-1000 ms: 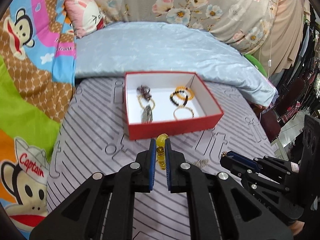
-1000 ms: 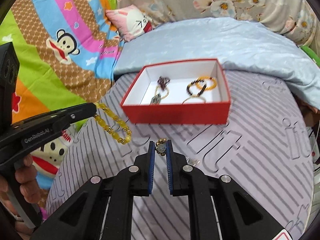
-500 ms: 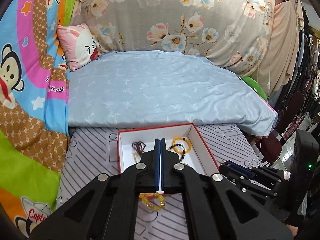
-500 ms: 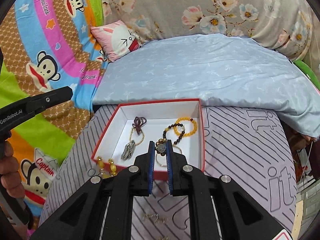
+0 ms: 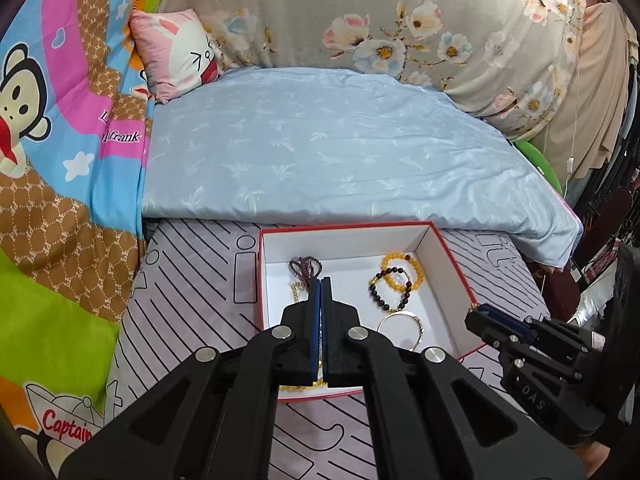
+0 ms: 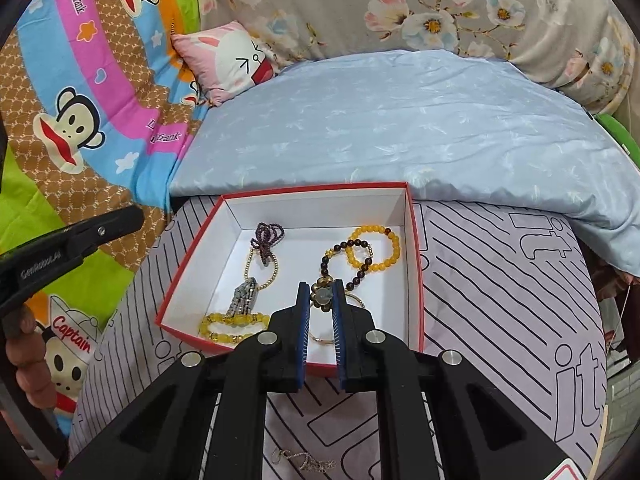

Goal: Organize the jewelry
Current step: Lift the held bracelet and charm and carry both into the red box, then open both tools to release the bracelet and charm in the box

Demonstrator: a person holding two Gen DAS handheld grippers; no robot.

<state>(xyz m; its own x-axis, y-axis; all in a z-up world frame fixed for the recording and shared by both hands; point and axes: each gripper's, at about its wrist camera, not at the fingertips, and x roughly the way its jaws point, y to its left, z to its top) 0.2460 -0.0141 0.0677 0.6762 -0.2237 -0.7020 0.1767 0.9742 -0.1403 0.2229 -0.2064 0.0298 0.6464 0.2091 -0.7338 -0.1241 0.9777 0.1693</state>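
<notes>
Task status: well advanced. The red box (image 6: pixel 414 256) on the bed already holds several bracelets, including a yellow bead bracelet (image 6: pixel 234 326) at its near-left corner. The right gripper (image 6: pixel 321 300) has its fingers clamped on a flower-shaped brooch (image 6: pixel 322 295) above the box, not yet released. The left gripper (image 5: pixel 321 292) has fingers fully closed with nothing between them. Only the right wrist view shows a thin chain (image 6: pixel 304 460) on the bedsheet outside the box, probably the last piece; the left wrist view shows only a sliver of the yellow bracelet below its fingers.
</notes>
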